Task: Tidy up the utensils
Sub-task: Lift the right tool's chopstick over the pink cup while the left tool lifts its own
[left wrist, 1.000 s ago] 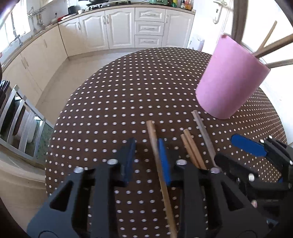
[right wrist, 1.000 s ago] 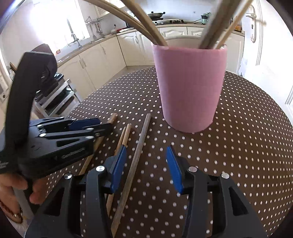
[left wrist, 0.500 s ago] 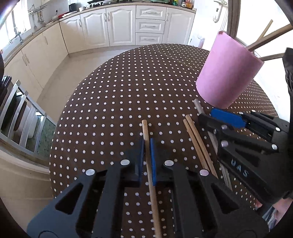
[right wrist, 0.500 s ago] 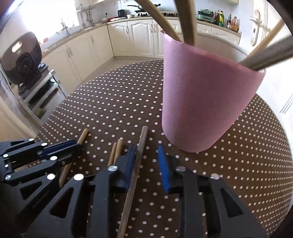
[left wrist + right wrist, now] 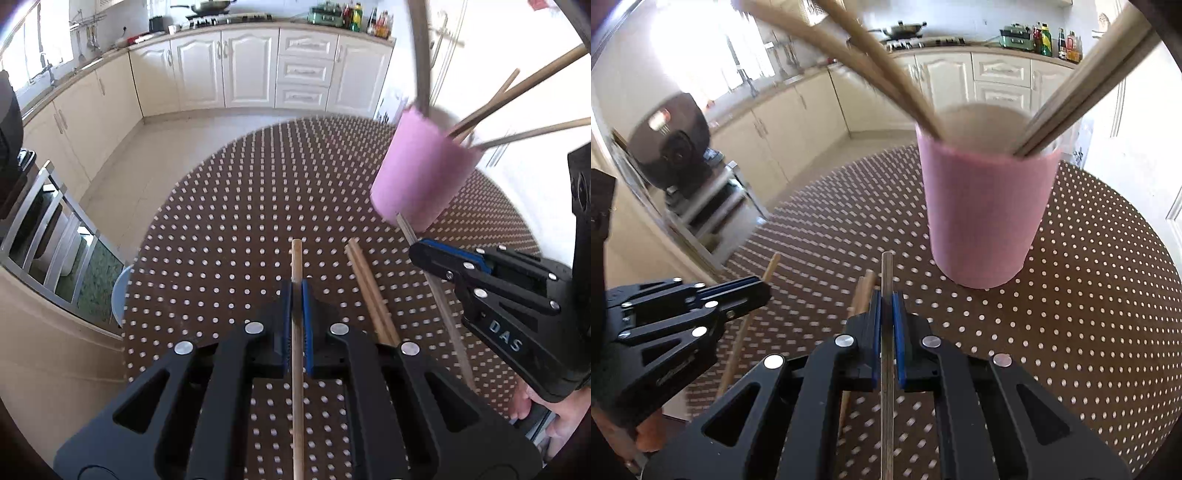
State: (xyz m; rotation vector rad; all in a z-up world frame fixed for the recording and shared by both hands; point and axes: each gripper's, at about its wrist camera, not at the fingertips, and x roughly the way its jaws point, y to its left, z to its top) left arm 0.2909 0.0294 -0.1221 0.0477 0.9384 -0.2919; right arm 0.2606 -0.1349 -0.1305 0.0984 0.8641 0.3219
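In the left wrist view my left gripper is shut on a pale wooden chopstick, held off the brown dotted table. A pair of wooden chopsticks lies on the cloth just to its right. Further right, my right gripper is shut on a grey-brown chopstick below the pink cup. In the right wrist view that gripper pinches the grey-brown chopstick, which points at the pink cup holding several sticks. My left gripper is at the left.
A dish rack stands off the table's left edge, and white kitchen cabinets run along the far wall. A dark rice cooker sits at the left. A person's hand holds the right gripper.
Both grippers have closed, the left on the pale chopstick and the right on the grey-brown one. Both have risen from the table with their sticks.
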